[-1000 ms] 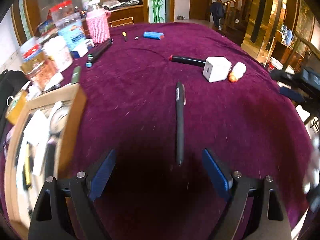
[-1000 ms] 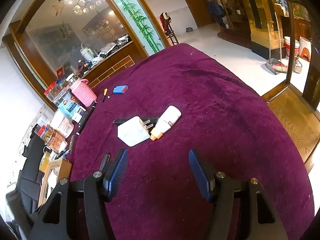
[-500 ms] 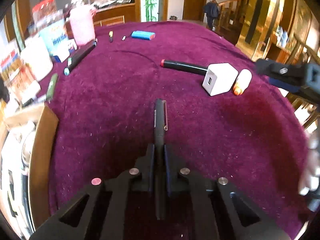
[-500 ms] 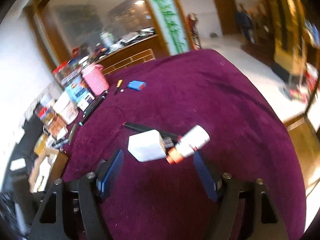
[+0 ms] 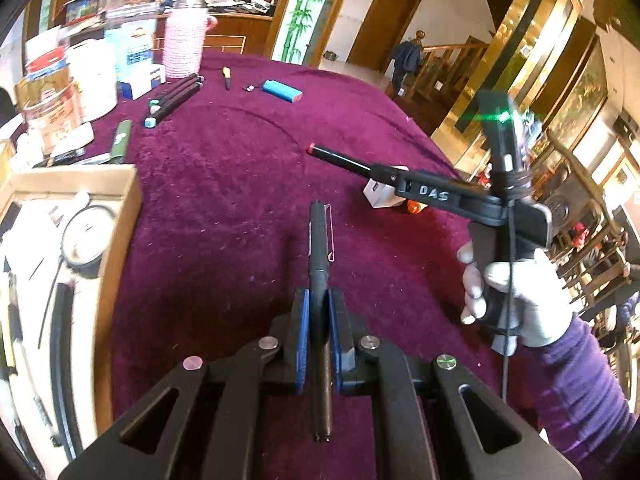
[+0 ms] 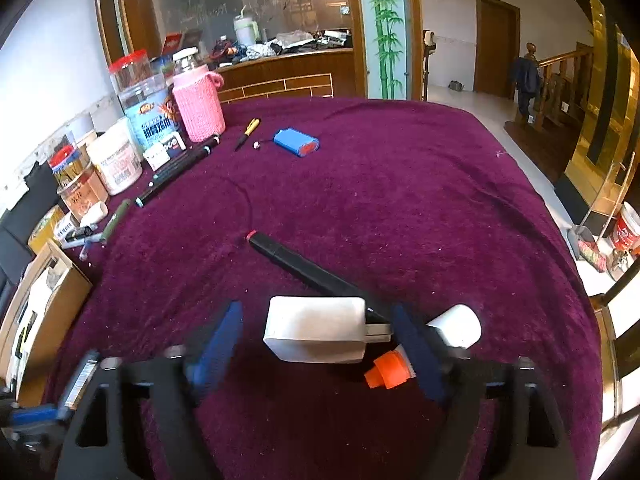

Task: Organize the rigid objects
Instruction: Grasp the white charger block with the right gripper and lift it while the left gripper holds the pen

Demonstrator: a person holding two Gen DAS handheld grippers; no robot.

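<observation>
My left gripper [image 5: 318, 300] is shut on a black pen [image 5: 319, 236], which sticks out forward above the purple tablecloth [image 5: 224, 200]. A cardboard box [image 5: 120, 216] holding small items sits to its left. My right gripper [image 6: 320, 332] straddles a white charger cube [image 6: 316, 328]. Its jaws are closing, with gaps still showing between the pads and the cube. A white bottle with an orange cap [image 6: 452, 328] lies just outside the right finger [image 6: 414, 348]. A black marker with a red end [image 6: 296, 260] lies behind the cube. In the left wrist view a gloved hand [image 5: 516, 300] holds the right gripper [image 5: 384, 176].
Jars and tubs [image 6: 116, 160] and a pink knitted bottle [image 6: 198, 108] line the table's far left. Several dark markers [image 6: 176, 172], a yellow-handled tool [image 6: 248, 132] and a blue battery pack [image 6: 296, 142] lie beyond. The table edge [image 6: 576, 280] drops off to the right.
The left gripper shut on the black pen and raised it off the cloth. The right gripper moved down to the white charger cube, which now sits between its narrowing jaws.
</observation>
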